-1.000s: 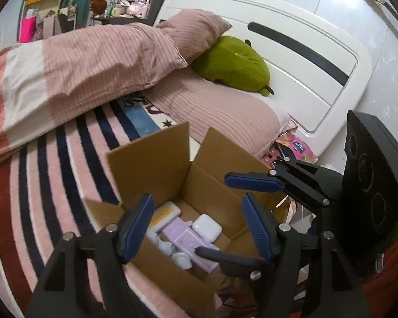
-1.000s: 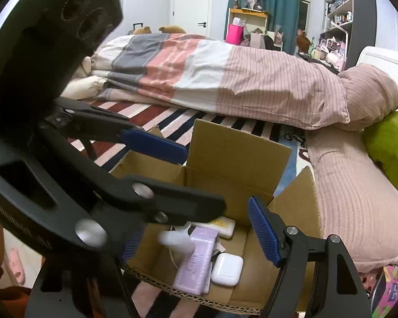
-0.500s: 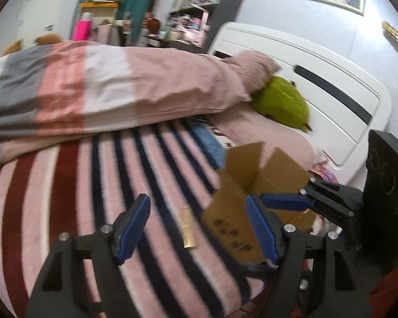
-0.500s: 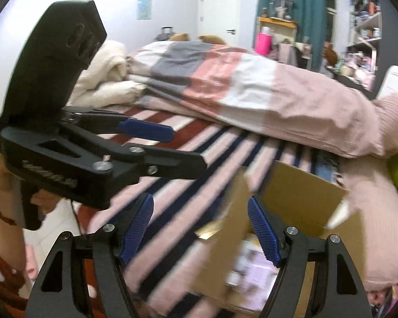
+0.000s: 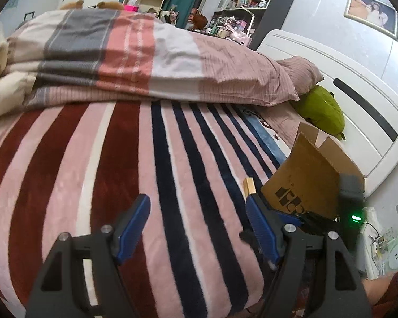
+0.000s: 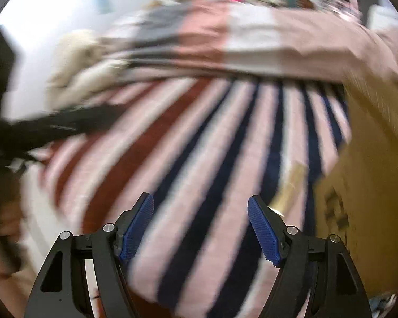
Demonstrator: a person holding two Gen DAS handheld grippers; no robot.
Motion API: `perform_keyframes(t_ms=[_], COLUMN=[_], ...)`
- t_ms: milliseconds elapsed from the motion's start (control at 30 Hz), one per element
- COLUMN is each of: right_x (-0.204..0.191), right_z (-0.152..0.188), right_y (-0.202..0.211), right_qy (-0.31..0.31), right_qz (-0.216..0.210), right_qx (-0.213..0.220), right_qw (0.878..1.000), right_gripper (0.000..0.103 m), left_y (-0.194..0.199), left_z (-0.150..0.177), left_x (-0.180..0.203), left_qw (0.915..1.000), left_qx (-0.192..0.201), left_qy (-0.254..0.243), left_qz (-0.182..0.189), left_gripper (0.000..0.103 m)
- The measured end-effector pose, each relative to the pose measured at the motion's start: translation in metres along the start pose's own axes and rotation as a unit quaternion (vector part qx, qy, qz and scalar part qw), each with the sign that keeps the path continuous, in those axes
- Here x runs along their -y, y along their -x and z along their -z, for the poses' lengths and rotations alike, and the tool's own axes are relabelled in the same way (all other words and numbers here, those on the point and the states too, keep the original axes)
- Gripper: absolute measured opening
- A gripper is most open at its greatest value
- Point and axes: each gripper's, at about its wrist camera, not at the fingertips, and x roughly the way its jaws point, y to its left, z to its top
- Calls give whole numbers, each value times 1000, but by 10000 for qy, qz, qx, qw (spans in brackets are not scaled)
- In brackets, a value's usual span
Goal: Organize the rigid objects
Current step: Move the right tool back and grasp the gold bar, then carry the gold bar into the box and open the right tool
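A small gold, oblong object (image 5: pixel 249 185) lies on the striped blanket (image 5: pixel 119 172), close beside the cardboard box (image 5: pixel 305 177). My left gripper (image 5: pixel 197 204) hovers open over the blanket with nothing between its fingers, and the gold object sits just beyond its right fingertip. The right wrist view is blurred. There my right gripper (image 6: pixel 200 204) is open and empty above the blanket, with the gold object (image 6: pixel 291 185) ahead to the right next to the box (image 6: pixel 371 185). The box's inside is hidden in both views.
A folded striped duvet (image 5: pixel 146 61) lies across the bed's far side, with a pillow and a green plush (image 5: pixel 321 108) by the white headboard (image 5: pixel 358 100). The left gripper's black body (image 6: pixel 53 127) and a hand (image 6: pixel 2 212) fill the left of the right wrist view.
Both grippers have swung left and down, away from above the open box and out over the striped blanket. The box now sits at the right edge, and the gold object has come into view.
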Motion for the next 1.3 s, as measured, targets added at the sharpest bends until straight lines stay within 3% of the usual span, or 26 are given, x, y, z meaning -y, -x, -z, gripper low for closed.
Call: perform_keyframes(t_ms=[133,167,233,400,467,500,533,633,733,867,933,967,1000,1033,1133,1300], right_x=[24,27,32,38,39,41,44,44,27,8,6,5,5,4,2,-8], right_z=[12,15,16,5,-2,-3,-4,0,7,8,5,4,3,2,0,-12], right_y=[-24,-33,-46,-62,-67,-69,-71,-60,-52,-53,-56,-58,-60,-61,-54,-6], right_qy=[-279,-214,-255,-426,-425,-412,-424,-217,317,785,737,731,763,785,920,1133], right_qz=[733,919,1065,1261,1464,1525,1421,740,-553,-394,-451,-486,-466,-393,-344,-890], right_qx=[96,120,101,211,252,227,161,141,-95,-313,-356,-348,-338,-320,-254,200], right_qw=[9969,9955,9939,9909,9880,9872,9888,9969,9979,9956,9956,9955,9954,9956,9948,9894], right_gripper=[71,65,53,49,40,27,16,14,14,15,30,31,30,15,13,13], left_y=[-1,0,0,5,6,6,6,5,3,2,1,1,0,-1,-4,-2], left_z=[6,7,9,10,10,10,10,10,9,9,9,10,10,10,9,-1], left_x=[-6,-6,-6,-5,-7,-7,-7,-8,-7,-3,0,0,1,1,5,23], left_qw=[10000,10000,10000,10000,10000,10000,9999,10000,10000,10000,9999,9999,9998,9997,9995,9981], left_qx=[-9,-9,-8,16,35,39,38,14,-23,-61,-91,-105,-129,-165,-236,-198], left_qy=[76,78,69,32,54,62,64,45,37,23,6,11,29,53,17,-86], left_qz=[34,44,68,63,60,63,70,75,86,55,67,87,139,187,208,580], left_gripper=[72,72,72,72,72,72,72,72,72,72,72,72,72,72,72,72])
